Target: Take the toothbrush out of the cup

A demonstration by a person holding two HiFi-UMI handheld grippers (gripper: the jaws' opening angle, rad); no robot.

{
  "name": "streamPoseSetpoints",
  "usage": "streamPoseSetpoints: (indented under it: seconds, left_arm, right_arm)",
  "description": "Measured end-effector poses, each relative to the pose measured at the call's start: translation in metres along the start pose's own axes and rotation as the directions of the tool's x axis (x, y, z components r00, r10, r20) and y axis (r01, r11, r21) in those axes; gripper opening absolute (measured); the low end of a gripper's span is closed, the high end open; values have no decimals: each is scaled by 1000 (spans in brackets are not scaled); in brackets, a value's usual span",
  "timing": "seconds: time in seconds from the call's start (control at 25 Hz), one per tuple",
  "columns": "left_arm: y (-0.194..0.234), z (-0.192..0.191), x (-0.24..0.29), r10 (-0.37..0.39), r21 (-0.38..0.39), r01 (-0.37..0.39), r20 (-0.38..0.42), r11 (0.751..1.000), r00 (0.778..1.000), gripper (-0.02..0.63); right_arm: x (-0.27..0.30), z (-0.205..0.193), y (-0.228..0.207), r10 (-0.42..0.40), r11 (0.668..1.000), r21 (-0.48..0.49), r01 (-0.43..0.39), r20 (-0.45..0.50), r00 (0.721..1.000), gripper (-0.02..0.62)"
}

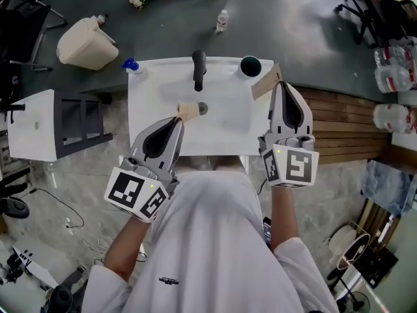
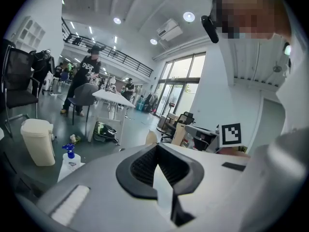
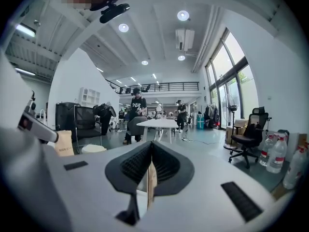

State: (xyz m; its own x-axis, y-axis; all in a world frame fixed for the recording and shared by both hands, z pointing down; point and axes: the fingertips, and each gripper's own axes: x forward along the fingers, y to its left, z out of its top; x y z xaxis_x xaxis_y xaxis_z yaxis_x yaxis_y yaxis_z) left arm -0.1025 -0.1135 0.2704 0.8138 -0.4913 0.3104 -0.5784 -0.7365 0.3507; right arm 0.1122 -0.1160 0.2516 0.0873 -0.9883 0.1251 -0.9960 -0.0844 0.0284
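Observation:
A dark teal cup [image 1: 250,65] stands on the back right corner of the white sink [image 1: 153,90]. I cannot make out a toothbrush in it from the head view. My left gripper [image 1: 189,111] is shut and empty, with its tan tips over the basin near the drain. My right gripper [image 1: 266,85] is also shut and empty, its tips at the sink's right edge just below and right of the cup. In both gripper views the ribbed pads meet, on the left gripper [image 2: 155,149] and the right gripper [image 3: 150,146], and both cameras look out over the room, not at the cup.
A black faucet [image 1: 199,69] rises at the sink's back centre, and a blue-capped spray bottle [image 1: 132,66] stands on its back left corner. On the floor are a beige bin [image 1: 86,43] and a water bottle [image 1: 222,20]. Wooden slats [image 1: 339,126] lie to the right. People stand far off.

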Motion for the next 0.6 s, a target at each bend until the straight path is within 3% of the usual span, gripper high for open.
streamPoseSetpoints:
  seconds: [0.6]
  left_arm:
    - [-7,-1,53,5,-16,-5,-25,1000,1000,5]
  right_arm:
    - [75,-23,-37,28,997,73,-27,0,1000,6]
